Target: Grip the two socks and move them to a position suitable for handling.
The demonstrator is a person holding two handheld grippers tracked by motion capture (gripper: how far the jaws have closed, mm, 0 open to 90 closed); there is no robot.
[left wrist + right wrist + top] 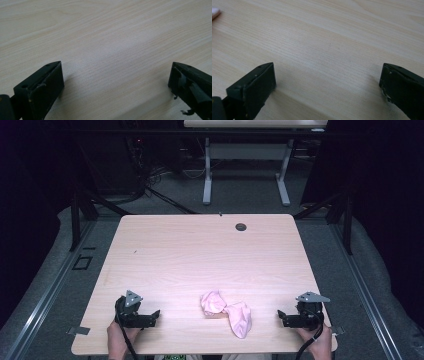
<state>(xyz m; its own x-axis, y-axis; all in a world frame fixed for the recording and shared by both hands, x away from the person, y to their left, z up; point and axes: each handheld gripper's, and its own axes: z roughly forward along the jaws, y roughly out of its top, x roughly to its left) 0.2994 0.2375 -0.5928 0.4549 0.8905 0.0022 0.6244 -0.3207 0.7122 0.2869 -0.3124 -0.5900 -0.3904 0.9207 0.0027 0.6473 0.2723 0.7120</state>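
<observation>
Light wood worktop [200,255] w/ rounded corners, small dark round hole [241,227] near far edge, right of centre. Pink crumpled cloth [226,312] lies near the front edge, roughly mid-width, between the two grippers & apart from both; two lumps, left one rounder, right one longer and angled toward front edge. Left gripper [150,316] sits at front-left of worktop, held by left hand [120,340], grey three-cornered plate on top, fingers pointing right toward cloth. Right gripper [283,317] at front-right, held by right hand [320,342], grey plate on top, cable trailing down by the wrist, fingers pointing left toward cloth. Left gripper view: left gripper [116,82] has fingers [42,87] spread wide, nothing between them, bare wood grain below; right-hand finger looks scuffed/chipped at the edge. Right gripper view: right gripper [328,82] fingers [253,87] also spread wide, nothing held, bare wood under them; tiny sliver of pink cloth [215,12] at top-left edge of that view, well away from fingers. Both grippers low on or just over the worktop, can't tell if touching. Background in high view: dark floor, cables, legs of another white table [245,170] beyond, black frame struts at the sides
</observation>
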